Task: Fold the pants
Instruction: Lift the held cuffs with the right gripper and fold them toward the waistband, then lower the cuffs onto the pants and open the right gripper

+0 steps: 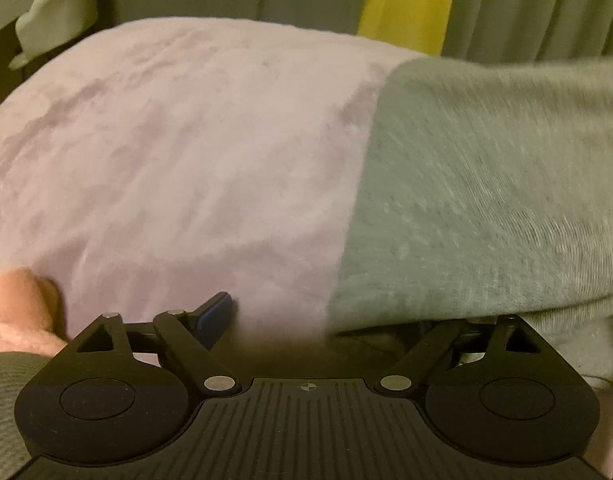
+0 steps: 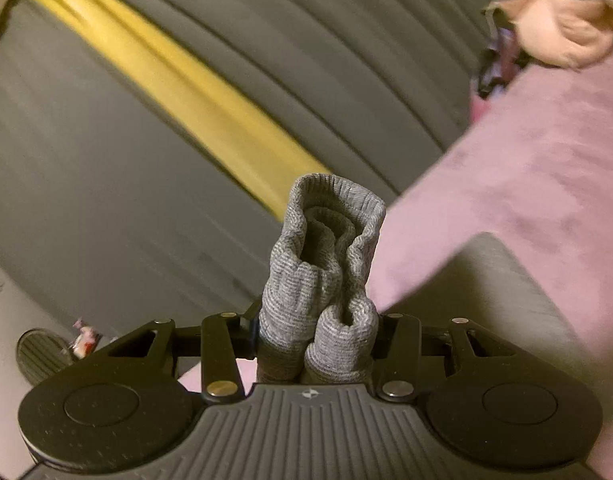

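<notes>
The grey knit pants (image 1: 486, 200) lie over the right half of the pink blanket (image 1: 178, 152) in the left wrist view, blurred. My left gripper (image 1: 326, 320) is low against the blanket with its jaws wide apart; the blue left fingertip (image 1: 216, 314) shows, and the right finger is hidden under the pants' edge. In the right wrist view my right gripper (image 2: 316, 332) is shut on the ribbed grey cuffs (image 2: 326, 264) of the pants, bunched upright between the jaws and lifted. The pants' leg (image 2: 518, 304) trails down to the right over the pink blanket (image 2: 546, 160).
Grey curtains (image 1: 538, 8) with a yellow strip (image 1: 406, 0) hang behind the bed. A grey chair (image 1: 58, 16) stands at the far left. A peach plush (image 1: 14, 312) lies at the left edge and shows in the right wrist view (image 2: 562, 32).
</notes>
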{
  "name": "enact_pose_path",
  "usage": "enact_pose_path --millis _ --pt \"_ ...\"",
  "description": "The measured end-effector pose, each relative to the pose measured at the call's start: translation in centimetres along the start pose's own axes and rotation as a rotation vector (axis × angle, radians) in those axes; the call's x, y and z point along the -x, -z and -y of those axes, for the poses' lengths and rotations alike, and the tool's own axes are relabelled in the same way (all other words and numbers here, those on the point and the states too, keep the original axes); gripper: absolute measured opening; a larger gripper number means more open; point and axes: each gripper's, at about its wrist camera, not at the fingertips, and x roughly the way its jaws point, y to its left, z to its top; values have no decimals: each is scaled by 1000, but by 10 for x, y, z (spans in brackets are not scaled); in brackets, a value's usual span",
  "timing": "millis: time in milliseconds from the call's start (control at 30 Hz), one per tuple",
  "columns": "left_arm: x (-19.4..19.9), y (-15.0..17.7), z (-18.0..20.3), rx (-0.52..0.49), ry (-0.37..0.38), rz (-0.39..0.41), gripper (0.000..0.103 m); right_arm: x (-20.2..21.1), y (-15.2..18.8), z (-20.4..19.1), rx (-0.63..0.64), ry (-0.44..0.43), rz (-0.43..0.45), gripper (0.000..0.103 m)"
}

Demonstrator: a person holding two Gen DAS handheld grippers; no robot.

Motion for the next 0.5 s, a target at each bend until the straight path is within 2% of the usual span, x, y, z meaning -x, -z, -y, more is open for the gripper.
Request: enact_pose_path --millis 233,300,367,433,467,500 --pt "1 -5 8 -54 -28 41 91 -8 4 43 -41 42 -48 44" --pt "4 -5 9 -62 -29 38 91 -12 5 54 -42 53 -67 47" --pt "8 -6 5 -59 -8 11 90 -14 6 61 14 134 -71 55" --pt "16 -7 -5 -44 55 -7 90 -8 6 62 137 293 -27 60" --pt "23 -7 -12 -30 85 -1 91 -6 5 64 168 336 -21 63" --pt "27 -7 -17 -20 99 8 93 -3 3 68 166 343 -24 66"
